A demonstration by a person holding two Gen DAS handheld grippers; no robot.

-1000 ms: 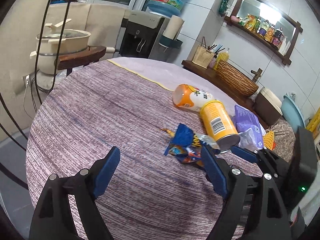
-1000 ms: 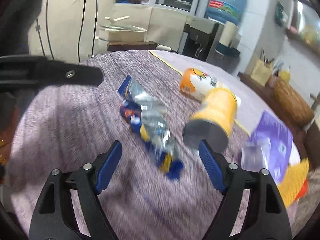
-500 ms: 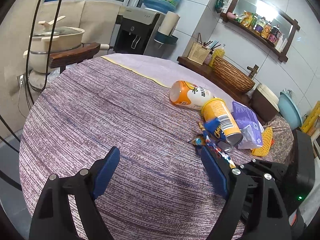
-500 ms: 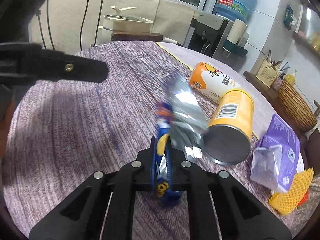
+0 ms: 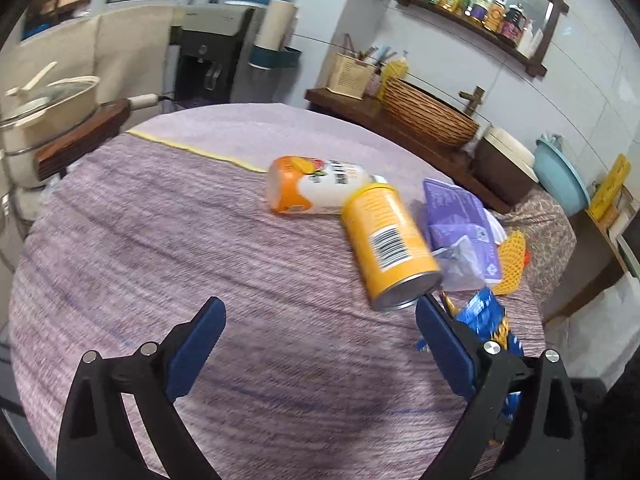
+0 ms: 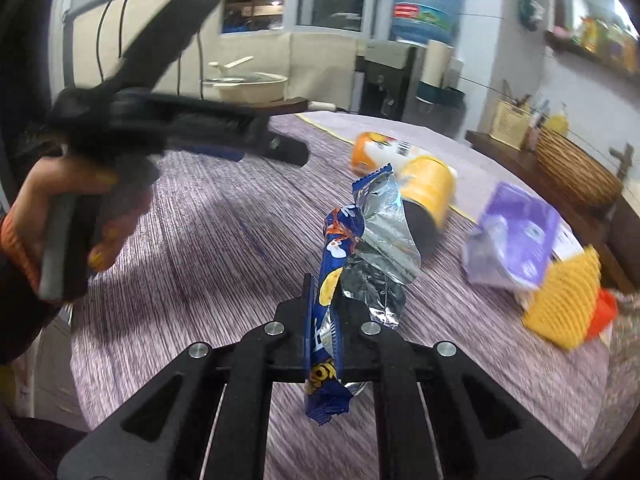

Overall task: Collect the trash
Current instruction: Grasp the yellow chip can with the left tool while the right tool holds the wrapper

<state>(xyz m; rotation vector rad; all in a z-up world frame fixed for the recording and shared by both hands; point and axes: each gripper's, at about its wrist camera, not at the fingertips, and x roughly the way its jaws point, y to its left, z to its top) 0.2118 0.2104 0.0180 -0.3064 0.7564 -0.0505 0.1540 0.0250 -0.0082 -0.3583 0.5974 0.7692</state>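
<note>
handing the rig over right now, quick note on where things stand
Right tool: shut on the blue snack wrapper, lifted off the table.
Left tool: jaws have just opened wider, nothing between them.
Still on the table: yellow can on its side, orange-and-white bottle, purple packet, yellow foam net.
Done: wrapper picked up. Left: drop it off, collect the rest.

The left gripper (image 5: pixel 318 334) has just been opening its jaws, with nothing between them above the striped tablecloth (image 5: pixel 180 240). A yellow can (image 5: pixel 386 246) lies just beyond its right finger, and a blue wrapper (image 5: pixel 486 320) sits behind that finger.
</note>
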